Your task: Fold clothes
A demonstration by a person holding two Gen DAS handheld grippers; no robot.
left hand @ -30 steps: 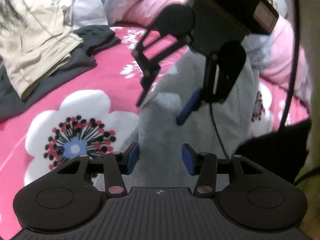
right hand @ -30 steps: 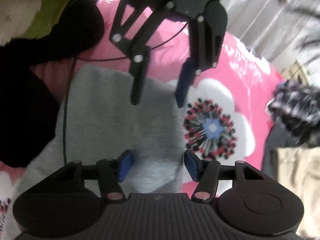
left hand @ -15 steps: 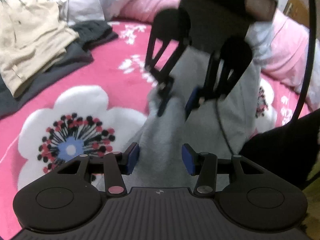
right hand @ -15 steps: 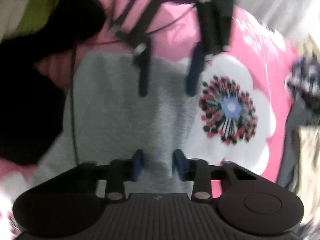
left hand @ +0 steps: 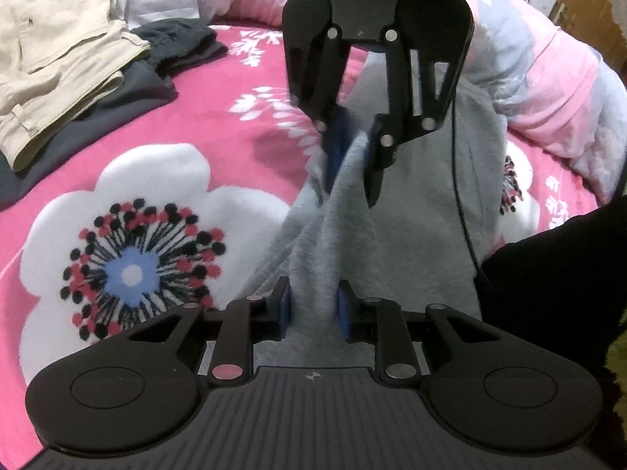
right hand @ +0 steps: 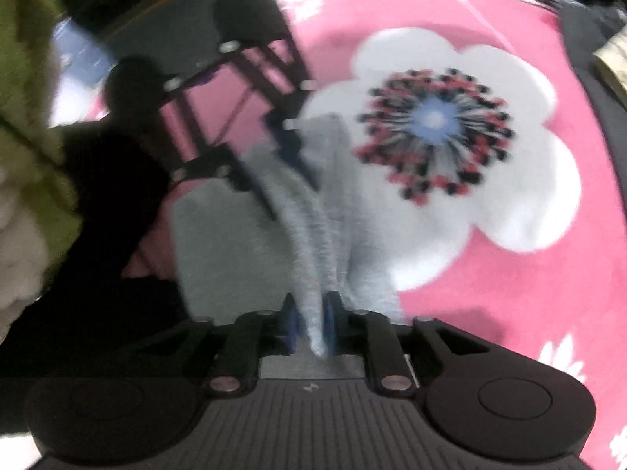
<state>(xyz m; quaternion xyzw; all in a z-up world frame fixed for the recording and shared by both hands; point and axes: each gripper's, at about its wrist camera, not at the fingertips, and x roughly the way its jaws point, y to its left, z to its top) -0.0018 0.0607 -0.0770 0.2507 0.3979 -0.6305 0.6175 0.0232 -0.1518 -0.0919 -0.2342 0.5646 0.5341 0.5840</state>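
Observation:
A grey fleece garment lies on the pink flowered bed cover. My left gripper is shut on a ridge of its near edge. My right gripper, opposite in the left wrist view, is shut on the garment's far edge, and the cloth stretches as a raised fold between the two. In the blurred right wrist view the right gripper pinches the grey garment, and the left gripper holds the other end.
Beige trousers lie on dark clothes at the far left. A pink and white quilt lies bunched at the back right. A black cable hangs over the garment. A person's dark sleeve is at the right.
Both grippers went from open above the flat garment to shut on its edge. The cloth between them has risen into a ridge. The right wrist view has swung.

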